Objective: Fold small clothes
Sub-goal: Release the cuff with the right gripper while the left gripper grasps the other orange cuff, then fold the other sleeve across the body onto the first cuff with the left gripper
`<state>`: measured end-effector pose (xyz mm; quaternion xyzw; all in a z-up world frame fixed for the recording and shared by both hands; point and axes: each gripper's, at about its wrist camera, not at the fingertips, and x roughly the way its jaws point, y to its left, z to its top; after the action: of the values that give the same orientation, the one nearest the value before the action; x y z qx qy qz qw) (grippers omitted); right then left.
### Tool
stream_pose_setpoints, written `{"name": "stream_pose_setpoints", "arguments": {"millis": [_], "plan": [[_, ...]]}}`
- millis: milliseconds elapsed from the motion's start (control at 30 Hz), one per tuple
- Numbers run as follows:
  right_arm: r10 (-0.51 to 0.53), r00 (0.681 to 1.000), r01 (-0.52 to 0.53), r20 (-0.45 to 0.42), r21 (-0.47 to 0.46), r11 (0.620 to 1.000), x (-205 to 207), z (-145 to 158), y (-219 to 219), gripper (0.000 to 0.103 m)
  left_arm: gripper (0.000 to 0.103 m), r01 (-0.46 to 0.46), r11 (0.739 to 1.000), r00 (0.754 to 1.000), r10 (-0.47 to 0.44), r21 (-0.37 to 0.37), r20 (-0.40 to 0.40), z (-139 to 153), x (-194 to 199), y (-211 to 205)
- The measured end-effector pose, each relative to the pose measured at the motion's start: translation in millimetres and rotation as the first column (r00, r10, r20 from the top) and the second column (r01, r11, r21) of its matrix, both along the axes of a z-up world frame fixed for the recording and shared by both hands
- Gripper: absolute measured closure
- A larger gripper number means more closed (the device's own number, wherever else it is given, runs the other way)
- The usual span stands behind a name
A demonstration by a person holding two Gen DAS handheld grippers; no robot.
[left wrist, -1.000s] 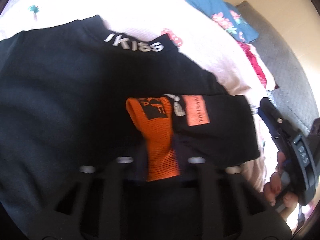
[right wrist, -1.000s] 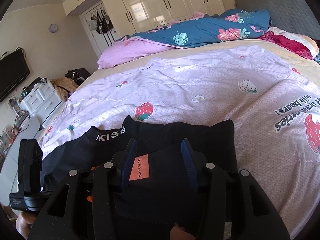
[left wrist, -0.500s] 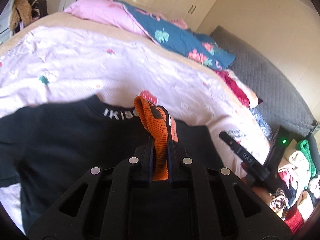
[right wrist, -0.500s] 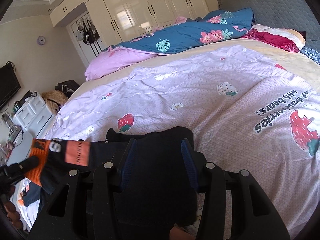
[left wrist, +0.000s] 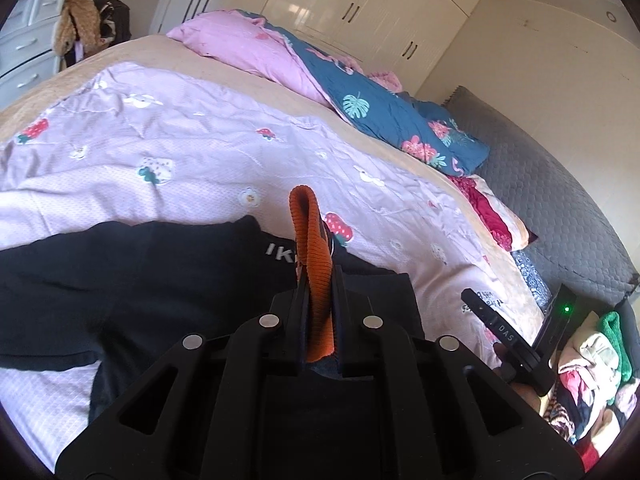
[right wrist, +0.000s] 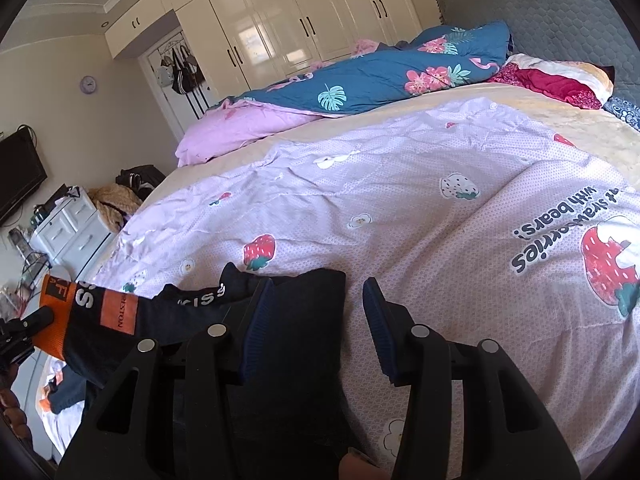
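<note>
Lifted since a second ago: orange cuff (left wrist: 313, 264) of the black garment (right wrist: 168, 320), flat on the bed (left wrist: 168, 152) then, now stands up off the black cloth. My left gripper (left wrist: 319, 280) is pressed together, pinching that ribbed cuff. Garment is black, white waistband lettering, orange patch. My right gripper (right wrist: 316, 328) is spread, unmoved, left pad over black cloth; grip unclear.

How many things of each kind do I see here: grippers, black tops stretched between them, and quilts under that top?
Grippers: 2 (left gripper, right gripper)
Black top: 1
Lilac strawberry quilt: 1
Total: 4
</note>
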<state>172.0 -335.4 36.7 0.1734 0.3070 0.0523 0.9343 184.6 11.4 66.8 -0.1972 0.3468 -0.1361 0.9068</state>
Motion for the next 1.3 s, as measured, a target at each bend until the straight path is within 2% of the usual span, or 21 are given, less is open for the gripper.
{"name": "stream_pose_setpoints", "arguments": {"millis": [267,500,700,900,1033,1133,1300], "plan": [[0.018,1.000,-0.018,-0.007,0.002,1.000,0.9,-0.7,3.8,0.058,0.100,-0.024,1.000,0.998,0.024,-0.009,-0.058,-16.2,-8.6,13.7],[0.075,0.997,-0.076,-0.020,-0.040,0.996,1.7,-3.1,22.1,0.058,0.099,-0.028,0.999,0.993,0.032,0.039,-0.115,-35.7,-0.3,14.9],[0.132,0.991,-0.135,-0.036,-0.075,0.988,0.6,-7.1,43.2,0.058,0.097,-0.052,0.992,0.993,0.064,0.117,-0.096,-32.4,-2.9,14.0],[0.192,0.978,-0.200,-0.076,-0.111,0.974,-0.3,-16.1,66.7,0.058,0.097,-0.078,0.985,0.992,0.093,0.156,-0.090,-32.2,-2.1,17.0],[0.228,0.967,-0.241,-0.111,-0.131,0.962,-1.2,-24.7,80.7,0.058,0.091,-0.055,0.981,0.983,0.086,0.185,-0.161,-53.6,8.7,9.1],[0.247,0.960,-0.266,-0.133,-0.148,0.953,-2.4,-29.4,88.5,0.058,0.082,-0.035,0.974,0.968,0.089,0.224,-0.236,-78.4,15.3,2.0],[0.271,0.946,-0.300,-0.178,-0.160,0.940,-2.4,-38.2,95.2,0.056,0.081,-0.017,0.957,0.944,0.110,0.288,-0.311,-109.9,18.6,-3.1]]}}
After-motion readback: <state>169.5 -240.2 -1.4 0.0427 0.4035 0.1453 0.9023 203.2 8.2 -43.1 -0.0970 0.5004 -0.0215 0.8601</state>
